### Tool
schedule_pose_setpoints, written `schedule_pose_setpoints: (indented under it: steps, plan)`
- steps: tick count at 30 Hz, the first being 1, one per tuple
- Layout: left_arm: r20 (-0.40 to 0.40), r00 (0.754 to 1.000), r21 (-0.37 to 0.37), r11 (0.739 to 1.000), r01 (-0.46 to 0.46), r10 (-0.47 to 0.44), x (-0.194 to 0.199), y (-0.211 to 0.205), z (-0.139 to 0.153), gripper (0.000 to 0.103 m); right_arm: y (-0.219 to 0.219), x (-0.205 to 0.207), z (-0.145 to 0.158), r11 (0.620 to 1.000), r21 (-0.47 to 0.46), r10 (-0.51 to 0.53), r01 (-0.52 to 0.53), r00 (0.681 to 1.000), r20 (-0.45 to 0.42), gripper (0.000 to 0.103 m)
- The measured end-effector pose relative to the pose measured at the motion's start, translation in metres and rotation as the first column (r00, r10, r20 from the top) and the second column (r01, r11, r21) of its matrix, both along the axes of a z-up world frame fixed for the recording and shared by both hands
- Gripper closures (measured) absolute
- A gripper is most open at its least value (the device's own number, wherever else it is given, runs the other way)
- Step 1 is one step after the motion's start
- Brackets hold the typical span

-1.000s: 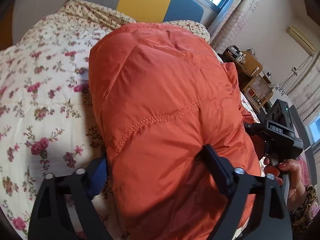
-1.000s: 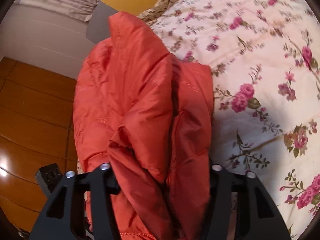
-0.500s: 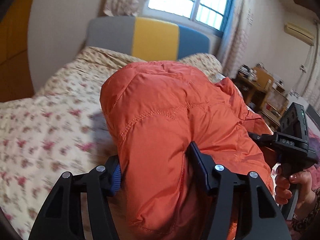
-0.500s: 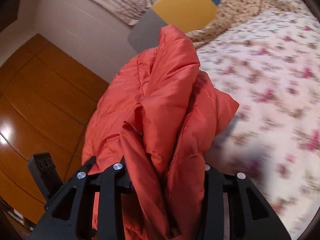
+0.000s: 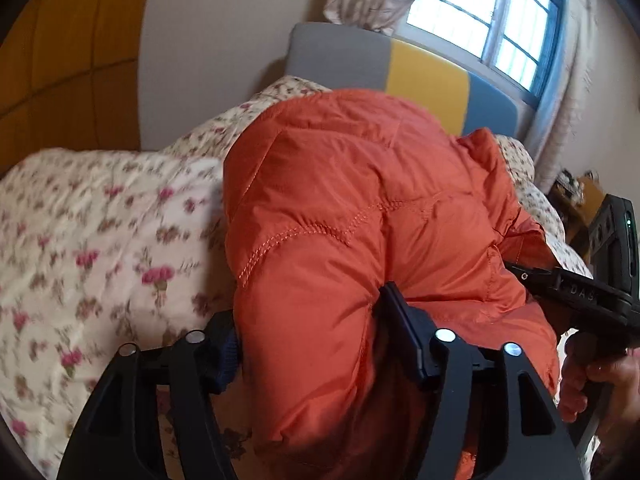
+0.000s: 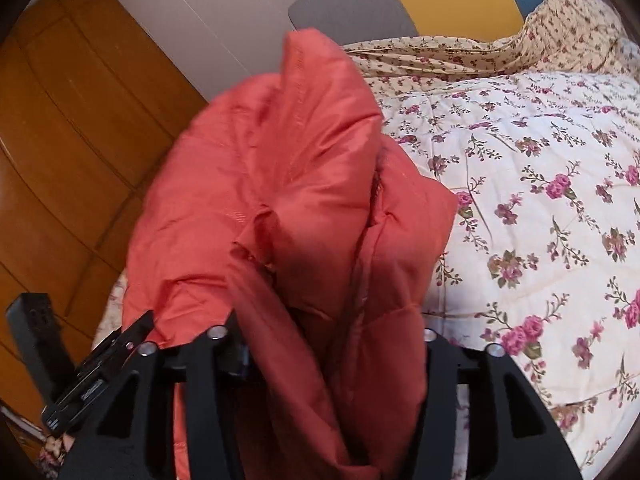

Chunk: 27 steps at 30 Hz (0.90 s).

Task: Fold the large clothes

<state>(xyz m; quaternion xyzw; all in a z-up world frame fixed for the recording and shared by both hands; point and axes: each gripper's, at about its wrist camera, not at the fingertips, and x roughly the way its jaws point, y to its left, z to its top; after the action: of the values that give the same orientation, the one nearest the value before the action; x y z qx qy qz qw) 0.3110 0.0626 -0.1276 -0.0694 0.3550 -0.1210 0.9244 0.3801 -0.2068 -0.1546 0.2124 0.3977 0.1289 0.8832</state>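
Observation:
A puffy orange quilted jacket (image 5: 360,200) hangs bunched above the floral quilt (image 5: 100,240) of a bed. My left gripper (image 5: 312,320) has a thick fold of it between its jaws. The jaws are opening, but the pads still dent the fabric. The right gripper's body (image 5: 580,292) and a hand (image 5: 600,380) show at the right edge. In the right wrist view the jacket (image 6: 288,184) rises as a crumpled bundle out of my right gripper (image 6: 332,336). These jaws are opening too, with cloth filling the gap. The left gripper's body (image 6: 92,368) is at lower left.
The quilt (image 6: 540,180) covers the bed to the right. A grey, yellow and blue headboard (image 5: 424,72) stands under a window (image 5: 500,12). A wooden wardrobe (image 6: 60,120) lines the left wall. A small desk (image 5: 580,196) sits past the bed's far side.
Both hands have swung across the bed carrying the jacket. The views now take in more of the headboard, wall and wardrobe. The jacket stays between both pairs of jaws.

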Motion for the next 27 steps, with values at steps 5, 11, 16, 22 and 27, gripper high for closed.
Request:
schedule_pose_setpoints:
  steps: [5, 11, 16, 22, 27]
  plan:
    - [0.035, 0.999, 0.044, 0.999, -0.028, 0.027, -0.018, -0.013, 0.000, 0.036, -0.001, -0.015, -0.004, 0.998, -0.064, -0.020, 0.019, 1.000, -0.009, 0.048]
    - [0.036, 0.996, 0.014, 0.997, -0.080, 0.079, -0.036, -0.012, 0.014, 0.031, -0.006, -0.037, 0.003, 0.988, -0.128, -0.094, 0.091, 0.995, -0.023, 0.045]
    - [0.036, 0.998, 0.139, 0.989, -0.046, 0.042, -0.037, -0.023, 0.000, 0.023, 0.003, -0.057, -0.011, 0.979, -0.172, -0.117, 0.111, 0.993, -0.029, 0.042]
    - [-0.062, 0.996, 0.121, 0.991, -0.059, 0.067, -0.031, -0.014, -0.004, 0.021, 0.006, -0.061, -0.006, 0.967, -0.232, -0.119, 0.108, 0.992, -0.036, 0.042]
    - [-0.095, 0.989, 0.089, 0.991, -0.104, 0.113, -0.051, -0.012, 0.007, 0.011, 0.015, -0.085, 0.010, 0.946, -0.301, -0.131, 0.122, 0.991, -0.011, 0.034]
